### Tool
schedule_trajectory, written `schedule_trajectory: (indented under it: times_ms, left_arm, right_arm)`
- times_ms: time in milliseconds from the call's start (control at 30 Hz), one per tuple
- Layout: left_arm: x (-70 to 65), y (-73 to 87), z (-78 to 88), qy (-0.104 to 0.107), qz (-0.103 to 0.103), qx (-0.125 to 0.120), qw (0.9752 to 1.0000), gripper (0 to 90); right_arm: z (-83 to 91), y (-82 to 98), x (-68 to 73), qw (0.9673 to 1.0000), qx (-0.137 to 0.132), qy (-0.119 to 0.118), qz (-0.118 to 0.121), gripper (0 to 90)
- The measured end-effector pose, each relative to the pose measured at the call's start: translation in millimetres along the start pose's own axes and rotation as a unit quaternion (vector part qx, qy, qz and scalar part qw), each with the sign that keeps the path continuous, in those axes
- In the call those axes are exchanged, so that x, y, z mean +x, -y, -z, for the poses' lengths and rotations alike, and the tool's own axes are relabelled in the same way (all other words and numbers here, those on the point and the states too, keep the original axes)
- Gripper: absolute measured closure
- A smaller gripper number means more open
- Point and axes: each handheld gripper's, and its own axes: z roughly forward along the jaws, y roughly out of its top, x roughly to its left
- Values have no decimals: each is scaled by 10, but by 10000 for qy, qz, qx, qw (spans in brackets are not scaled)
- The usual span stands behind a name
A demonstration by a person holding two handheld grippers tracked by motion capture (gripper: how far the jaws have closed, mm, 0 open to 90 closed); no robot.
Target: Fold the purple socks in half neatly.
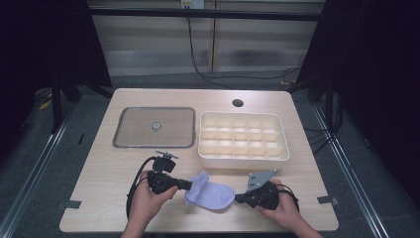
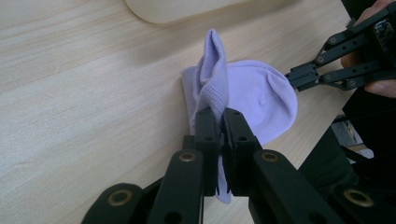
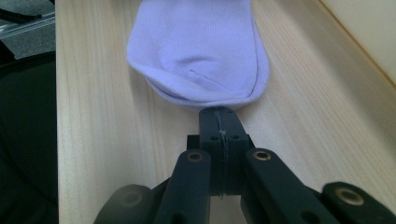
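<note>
The lilac sock [image 1: 210, 196] is lying on the pale wooden surface [image 1: 99, 173] right between the two sets of fingers, near the front edge. The left gripper [image 1: 189, 185] is coming in from one side, and in the left gripper view its fingers [image 2: 208, 128] are clamping tight on the ribbed cuff end, which is standing up in a pinched fold just beyond the fingertips. A little cloth is hanging down between the fingers there too. The right gripper [image 1: 238, 198] is facing it from the other side, and in the right gripper view its fingers [image 3: 210, 126] are pressing together with no gap showing, their tips sitting right at the rounded toe edge of the sock. Whether they are nipping a sliver of the hem or just touching it, the picture is not telling. The sock's body is resting flat on the surface between the two grips. Beyond the fingers, farther up the surface, a cream compartment tray [image 1: 242, 154] is sitting ahead of the right gripper, and a flat grey lidded pan [image 1: 124, 134] is lying ahead of the left gripper.
</note>
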Motion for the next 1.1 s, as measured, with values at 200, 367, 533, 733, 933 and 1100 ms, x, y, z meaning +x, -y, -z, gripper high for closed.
schedule_trajectory:
  times_ms: [200,367,533,733,933,1100]
  left_arm:
    - [-48,-27,-8,-3,-22,45,10000,858]
    - [-64,-50,-29,14,-102,149,9998,858]
    - [-85,-71,-51,25,-140,209,9997,858]
    - [-126,-93,-84,24,-68,207,9998,858]
    - [-157,-112,-121,-8,-23,209,9998,857]
    - [-163,-131,-143,-2,-63,278,9996,858]
  right_arm:
    - [-3,-5,3,10000,11,9,-4,900]
    - [-17,-18,2,10000,0,17,56,900]
    - [-28,-27,3,10000,-4,-13,70,900]
    - [-33,-30,1,9999,-15,2,100,900]
    - [-39,-35,8,10000,-12,-3,87,900]
    - [-43,-41,9,9999,-12,-4,121,900]
